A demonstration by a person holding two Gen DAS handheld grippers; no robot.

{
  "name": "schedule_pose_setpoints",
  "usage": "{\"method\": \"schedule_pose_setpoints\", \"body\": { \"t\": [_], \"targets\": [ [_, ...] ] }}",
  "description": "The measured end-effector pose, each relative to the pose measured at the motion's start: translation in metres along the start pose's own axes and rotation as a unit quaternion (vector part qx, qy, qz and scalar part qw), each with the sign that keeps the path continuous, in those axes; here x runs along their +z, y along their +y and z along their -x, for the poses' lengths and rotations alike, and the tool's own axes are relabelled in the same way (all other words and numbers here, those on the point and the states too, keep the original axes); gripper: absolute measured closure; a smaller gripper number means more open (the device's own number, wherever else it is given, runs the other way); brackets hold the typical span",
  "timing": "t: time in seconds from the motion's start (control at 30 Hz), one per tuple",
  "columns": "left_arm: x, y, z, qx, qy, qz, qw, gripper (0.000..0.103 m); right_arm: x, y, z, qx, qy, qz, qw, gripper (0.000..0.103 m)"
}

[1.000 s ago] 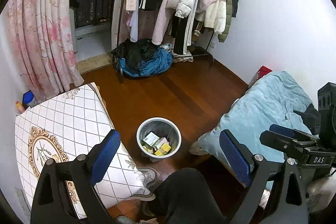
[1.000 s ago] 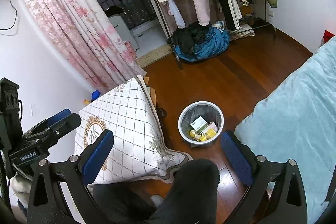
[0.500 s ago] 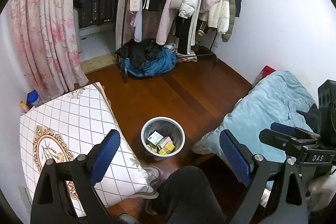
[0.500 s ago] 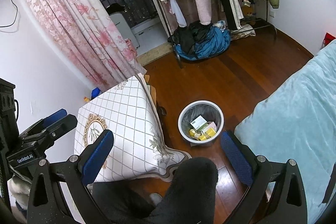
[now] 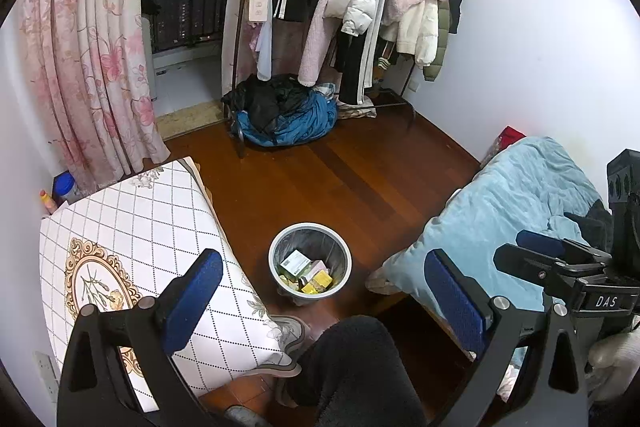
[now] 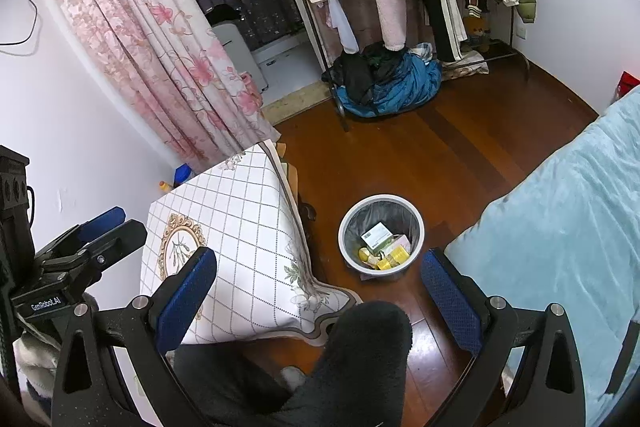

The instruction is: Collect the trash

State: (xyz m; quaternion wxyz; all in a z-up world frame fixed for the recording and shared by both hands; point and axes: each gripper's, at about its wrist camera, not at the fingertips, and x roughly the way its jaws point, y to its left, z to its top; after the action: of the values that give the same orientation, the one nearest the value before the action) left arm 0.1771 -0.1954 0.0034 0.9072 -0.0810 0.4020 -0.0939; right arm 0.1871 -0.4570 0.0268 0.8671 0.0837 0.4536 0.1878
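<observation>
Both the left gripper (image 5: pixel 320 291) and right gripper (image 6: pixel 320 287) hang apart, empty; the bin (image 5: pixel 310 259) (light boxes inside) looks stiff – grab its rim

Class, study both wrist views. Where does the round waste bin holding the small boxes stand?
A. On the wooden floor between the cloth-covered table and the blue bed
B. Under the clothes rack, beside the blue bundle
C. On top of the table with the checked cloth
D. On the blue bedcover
A: the waste bin stands on the wooden floor, with the table on one side and the bed on the other.
</observation>
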Motion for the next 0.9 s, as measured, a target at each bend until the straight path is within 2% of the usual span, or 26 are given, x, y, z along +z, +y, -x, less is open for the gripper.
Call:
{"method": "schedule_pose_setpoints", "body": {
  "t": [0.9],
  "targets": [
    [0.0009, -0.0038, -0.0046, -0.010, 0.007, -0.002, 0.9999, 0.000, -0.0004, 0.0006, 0.0013, 0.000, 0.011, 0.008, 1.000, 0.000]
  ]
}}
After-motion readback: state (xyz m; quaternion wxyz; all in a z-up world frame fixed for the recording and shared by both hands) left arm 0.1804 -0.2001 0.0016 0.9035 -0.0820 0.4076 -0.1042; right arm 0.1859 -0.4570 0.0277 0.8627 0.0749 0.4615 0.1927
